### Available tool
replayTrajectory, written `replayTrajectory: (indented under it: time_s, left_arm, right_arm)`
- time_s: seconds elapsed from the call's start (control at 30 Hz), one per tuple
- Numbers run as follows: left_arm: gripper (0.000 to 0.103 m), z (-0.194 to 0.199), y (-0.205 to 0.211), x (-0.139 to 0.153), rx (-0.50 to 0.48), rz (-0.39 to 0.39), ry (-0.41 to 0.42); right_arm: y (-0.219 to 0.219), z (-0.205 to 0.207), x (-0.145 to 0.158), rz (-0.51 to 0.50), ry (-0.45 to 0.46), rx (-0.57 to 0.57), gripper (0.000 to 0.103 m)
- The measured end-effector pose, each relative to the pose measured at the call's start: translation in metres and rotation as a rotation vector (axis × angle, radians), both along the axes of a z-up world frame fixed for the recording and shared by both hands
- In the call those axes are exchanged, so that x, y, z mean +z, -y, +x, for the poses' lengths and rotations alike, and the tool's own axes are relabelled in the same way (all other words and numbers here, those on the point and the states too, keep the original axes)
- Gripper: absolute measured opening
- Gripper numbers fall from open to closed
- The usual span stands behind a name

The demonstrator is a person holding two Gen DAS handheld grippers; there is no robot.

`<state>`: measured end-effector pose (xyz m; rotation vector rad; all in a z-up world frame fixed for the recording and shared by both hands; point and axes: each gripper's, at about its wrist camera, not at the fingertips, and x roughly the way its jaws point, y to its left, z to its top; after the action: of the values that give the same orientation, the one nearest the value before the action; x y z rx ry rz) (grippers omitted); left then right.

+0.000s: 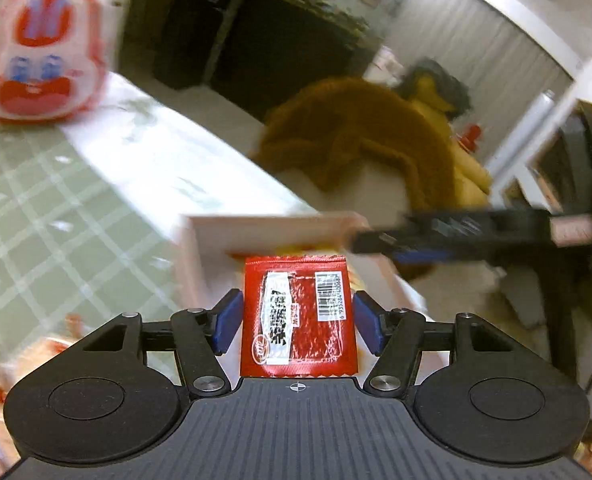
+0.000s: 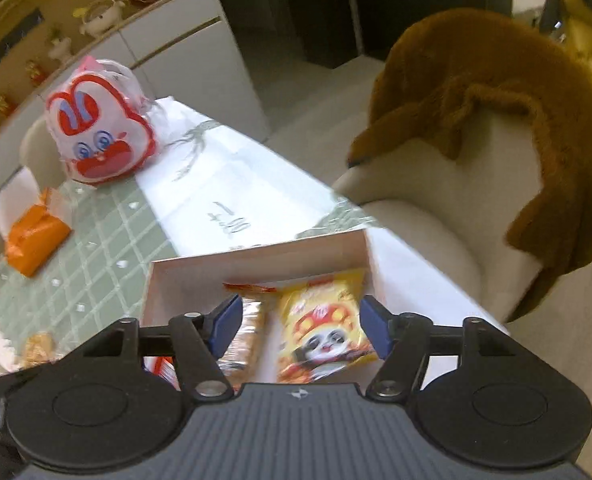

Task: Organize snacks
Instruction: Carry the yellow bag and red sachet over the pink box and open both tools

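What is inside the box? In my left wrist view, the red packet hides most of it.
Observer: A yellow panda snack bag lies in the box, towards its right side.
Operator: Is anything beside it?
Observer: Yes, a clear-wrapped cracker pack lies to its left.
Operator: Is the other tool carrying something?
Observer: No. The right gripper hangs over the box with its jaws open and nothing between them.

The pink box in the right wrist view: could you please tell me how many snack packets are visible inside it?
2 clearly: a yellow panda packet on the right of the pink box, and a clear cracker packet left of it. A red-and-white scrap near the left finger may be a third, mostly hidden.
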<state>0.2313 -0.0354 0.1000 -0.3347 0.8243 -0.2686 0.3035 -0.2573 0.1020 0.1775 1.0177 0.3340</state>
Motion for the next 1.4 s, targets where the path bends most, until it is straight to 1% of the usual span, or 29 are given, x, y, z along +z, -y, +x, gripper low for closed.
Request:
replayTrajectory:
  time_s: [0.07,0.1,0.13,0.2,0.23,0.27,0.33,0.4,0.47,0.53,0.57,0.6,0.67,0.7,0.73,0.77,0.8,0.83,0.87,0.97,1.03,1.07,1.1,1.13,1.17,1.23,1.3,1.33,1.4]
  left_arm:
    - [0.065,0.001,-0.023,-0.002,0.075,-0.005,-0.003]
    - [0.065,0.001,-0.031,-0.004,0.099,-0.023,-0.037]
    - [0.065,0.003,-0.036,-0.007,0.084,-0.069,-0.078]
    - [0.065,0.003,-0.031,-0.012,-0.034,-0.182,-0.118]
    - [0.065,0.001,-0.02,-0.014,-0.088,-0.201,-0.122]
    - [0.065,-0.001,-0.007,-0.014,-0.122,-0.184,-0.118]
    - [0.066,-0.002,0.019,-0.02,-0.166,-0.101,-0.119]
    - [0.066,0.002,0.028,-0.031,-0.157,-0.046,-0.132]
    - [0.065,0.002,0.019,-0.038,-0.094,-0.063,-0.107]
    - [0.065,0.0,0.011,-0.035,-0.078,-0.056,-0.083]
    - [0.065,-0.001,0.015,-0.034,-0.102,-0.017,-0.071]
    - [0.065,-0.009,0.027,-0.03,-0.158,0.052,-0.063]
    - [0.066,-0.018,0.058,-0.03,-0.293,0.252,-0.037]
    - [0.067,-0.021,0.074,-0.033,-0.34,0.332,-0.012]
    - [0.066,-0.026,0.086,-0.038,-0.356,0.394,0.026]
    - [0.066,-0.031,0.087,-0.043,-0.345,0.408,0.038]
    - [0.066,-0.028,0.086,-0.048,-0.322,0.381,0.019]
    - [0.065,-0.022,0.079,-0.052,-0.284,0.31,-0.028]
    - [0.059,-0.018,0.069,-0.054,-0.243,0.227,-0.05]
    - [0.058,-0.012,0.038,-0.047,-0.074,0.002,-0.018]
    - [0.057,-0.004,0.019,-0.046,-0.005,-0.126,-0.068]
    - [0.057,-0.001,0.014,-0.047,-0.019,-0.177,-0.11]
    - [0.057,0.003,0.013,-0.05,-0.067,-0.212,-0.157]
    - [0.057,0.005,0.012,-0.05,-0.118,-0.241,-0.175]
    - [0.057,0.003,0.008,-0.048,-0.119,-0.263,-0.149]
    - [0.057,-0.008,-0.015,-0.037,-0.001,-0.267,-0.031]
    - [0.058,-0.015,-0.041,-0.031,0.126,-0.208,0.029]
    - [0.058,-0.015,-0.056,-0.032,0.194,-0.134,0.03]
    - [0.057,-0.012,-0.08,-0.042,0.297,0.048,-0.02]
  right_arm:
    - [-0.003,-0.005,0.0,-0.004,0.012,-0.003,0.069]
    - [-0.005,-0.009,0.0,-0.018,0.029,0.007,0.069]
    - [-0.008,-0.014,0.0,-0.043,0.052,0.014,0.069]
    - [-0.014,-0.022,0.0,-0.106,0.09,0.026,0.069]
    - [-0.018,-0.026,-0.002,-0.129,0.1,0.032,0.069]
    - [-0.02,-0.029,-0.003,-0.149,0.107,0.035,0.069]
    - [-0.021,-0.032,-0.003,-0.179,0.11,0.03,0.069]
    - [-0.018,-0.033,-0.001,-0.192,0.098,0.012,0.069]
    - [-0.014,-0.036,0.003,-0.224,0.098,-0.011,0.069]
    - [-0.01,-0.042,0.006,-0.268,0.116,-0.025,0.069]
    - [-0.009,-0.044,0.005,-0.289,0.122,-0.03,0.07]
    - [-0.008,-0.046,0.003,-0.3,0.122,-0.03,0.07]
    - [-0.009,-0.05,-0.003,-0.316,0.117,-0.034,0.07]
    - [-0.01,-0.051,-0.006,-0.323,0.116,-0.036,0.07]
    - [-0.01,-0.054,-0.008,-0.329,0.12,-0.042,0.07]
    - [-0.01,-0.057,-0.01,-0.333,0.129,-0.054,0.07]
    - [-0.01,-0.059,-0.009,-0.337,0.138,-0.064,0.07]
    - [-0.008,-0.061,-0.007,-0.34,0.148,-0.078,0.07]
    - [-0.006,-0.063,-0.005,-0.341,0.154,-0.085,0.07]
    - [0.004,-0.067,0.006,-0.337,0.174,-0.104,0.07]
    - [0.01,-0.068,0.01,-0.334,0.168,-0.116,0.071]
    - [0.011,-0.069,0.011,-0.332,0.157,-0.115,0.071]
    - [0.012,-0.069,0.01,-0.33,0.145,-0.113,0.071]
    - [0.011,-0.07,0.008,-0.327,0.134,-0.111,0.071]
    - [0.01,-0.072,0.007,-0.324,0.126,-0.106,0.071]
    - [0.006,-0.078,0.005,-0.32,0.124,-0.095,0.071]
    - [0.002,-0.088,0.005,-0.317,0.131,-0.075,0.071]
    - [0.0,-0.095,0.004,-0.315,0.134,-0.063,0.071]
    - [-0.002,-0.106,0.0,-0.314,0.134,-0.044,0.071]
